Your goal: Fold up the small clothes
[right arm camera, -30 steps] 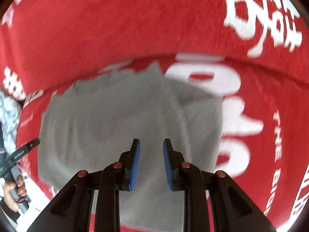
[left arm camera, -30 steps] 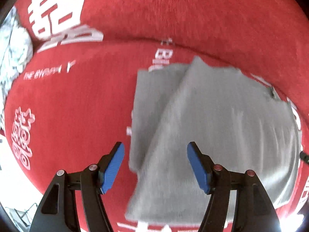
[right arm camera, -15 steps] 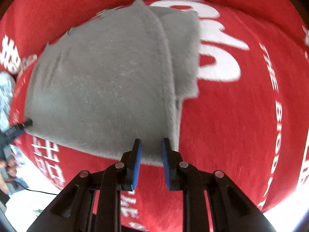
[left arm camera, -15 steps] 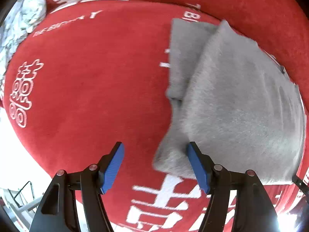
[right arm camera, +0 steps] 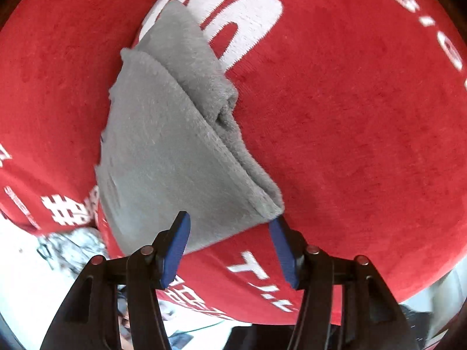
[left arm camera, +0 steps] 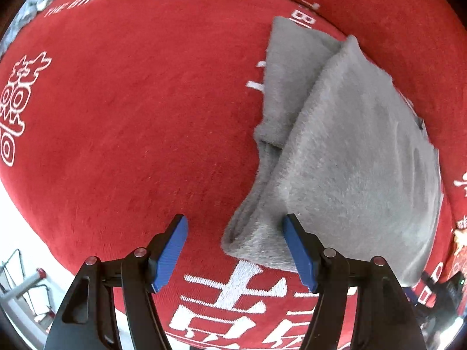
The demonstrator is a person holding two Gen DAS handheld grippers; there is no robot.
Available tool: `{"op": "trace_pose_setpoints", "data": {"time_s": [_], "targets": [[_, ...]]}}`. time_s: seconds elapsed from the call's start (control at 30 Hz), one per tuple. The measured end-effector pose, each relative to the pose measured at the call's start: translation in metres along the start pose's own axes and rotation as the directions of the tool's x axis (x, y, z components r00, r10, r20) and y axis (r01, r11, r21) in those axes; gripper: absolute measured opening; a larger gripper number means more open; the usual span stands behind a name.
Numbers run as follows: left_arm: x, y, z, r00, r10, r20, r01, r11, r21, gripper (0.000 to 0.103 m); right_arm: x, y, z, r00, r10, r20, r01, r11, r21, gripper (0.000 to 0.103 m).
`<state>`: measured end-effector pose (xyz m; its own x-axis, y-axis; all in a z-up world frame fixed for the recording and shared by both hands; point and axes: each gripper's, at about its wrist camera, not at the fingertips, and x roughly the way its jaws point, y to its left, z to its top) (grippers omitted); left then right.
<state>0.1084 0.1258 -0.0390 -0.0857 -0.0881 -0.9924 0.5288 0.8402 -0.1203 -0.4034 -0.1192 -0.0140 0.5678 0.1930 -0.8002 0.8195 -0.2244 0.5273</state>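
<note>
a soft grey cloth (left arm camera: 350, 151), folded over itself in layers, lies on a red fuzzy cover (left arm camera: 131, 116) with big white writing. in the left wrist view the cloth fills the side from 1 to 4 o'clock, and its near corner pokes down between the blue pads of the left claw (left arm camera: 235, 250). the left claw's jaws stand wide apart. the right pad sits just at the cloth's edge, and the left pad is over bare red cover. nothing is pinched.

in the right wrist view the cloth (right arm camera: 163, 145) runs from 12 o'clock down to the middle, and its low edge hangs between the pads of the right claw (right arm camera: 230, 248). this claw's jaws have just been opening and stand apart, not squeezing the cloth.

white letters at 11 o'clock in the left view read "the big" and then blur. more white signs sit at 9 and 6 o'clock. i cannot read them.
</note>
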Motion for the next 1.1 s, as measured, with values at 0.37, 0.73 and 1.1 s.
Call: {"op": "trace_pose_setpoints", "data": {"time_s": [0.37,0.73,1.1], "targets": [[0.0,-0.001,-0.003,1.0,-0.013,0.021,0.012,0.998,0.064,0.019,0.015,0.026,0.006,0.967,-0.254,-0.015,0.241,0.933,-0.267,0.011],[-0.062,-0.031,0.015,0.993,-0.022,0.12,0.001,0.984,0.177,0.019,-0.032,0.05,0.006,0.951,-0.275,0.142,0.308,0.888,-0.341,0.013],[-0.031,-0.099,0.087,0.981,-0.141,0.131,0.098,0.953,0.288,0.019,0.016,0.144,0.032,0.974,-0.143,0.173,0.209,0.862,-0.463,0.013]]}}
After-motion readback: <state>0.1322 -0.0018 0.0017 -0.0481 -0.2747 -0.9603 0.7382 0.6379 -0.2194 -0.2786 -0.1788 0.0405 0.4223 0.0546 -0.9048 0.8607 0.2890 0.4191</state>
